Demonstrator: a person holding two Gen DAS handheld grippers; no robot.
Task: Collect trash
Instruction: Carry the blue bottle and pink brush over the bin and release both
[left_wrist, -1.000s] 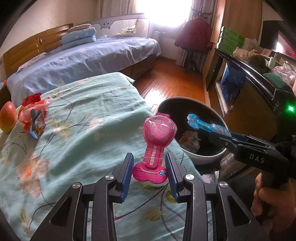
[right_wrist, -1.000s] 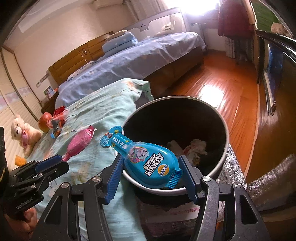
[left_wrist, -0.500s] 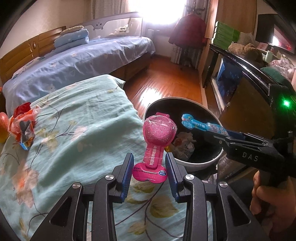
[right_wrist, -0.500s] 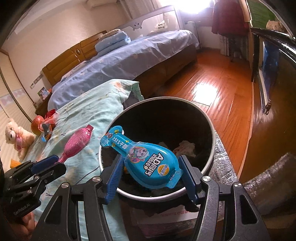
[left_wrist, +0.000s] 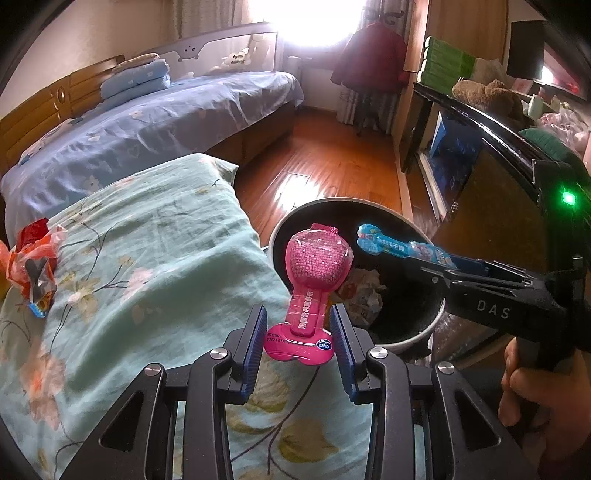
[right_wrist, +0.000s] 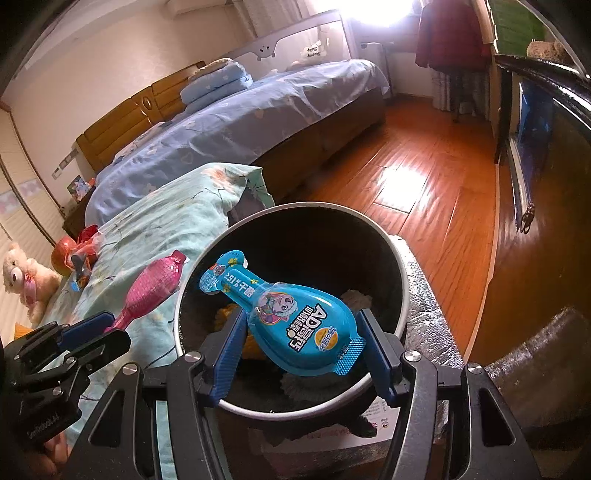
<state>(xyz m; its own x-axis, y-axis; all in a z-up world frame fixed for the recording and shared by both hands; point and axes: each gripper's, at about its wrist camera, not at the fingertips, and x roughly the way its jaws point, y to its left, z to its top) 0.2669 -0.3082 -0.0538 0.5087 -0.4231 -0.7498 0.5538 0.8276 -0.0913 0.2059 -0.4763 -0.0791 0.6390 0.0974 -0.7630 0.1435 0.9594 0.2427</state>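
Over the bin (right_wrist: 400, 258) mouth, the blue pack (right_wrist: 295, 321) is pinched by the right gripper (right_wrist: 301, 350), while the pink pack (left_wrist: 314, 280), long axis pointing binward, is clamped short of the rim by the left gripper (left_wrist: 299, 339).

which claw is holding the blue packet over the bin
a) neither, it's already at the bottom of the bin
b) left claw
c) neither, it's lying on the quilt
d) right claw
d: the right claw is clamped on the blue packet, held above the open bin, while the left claw grips the pink packet.
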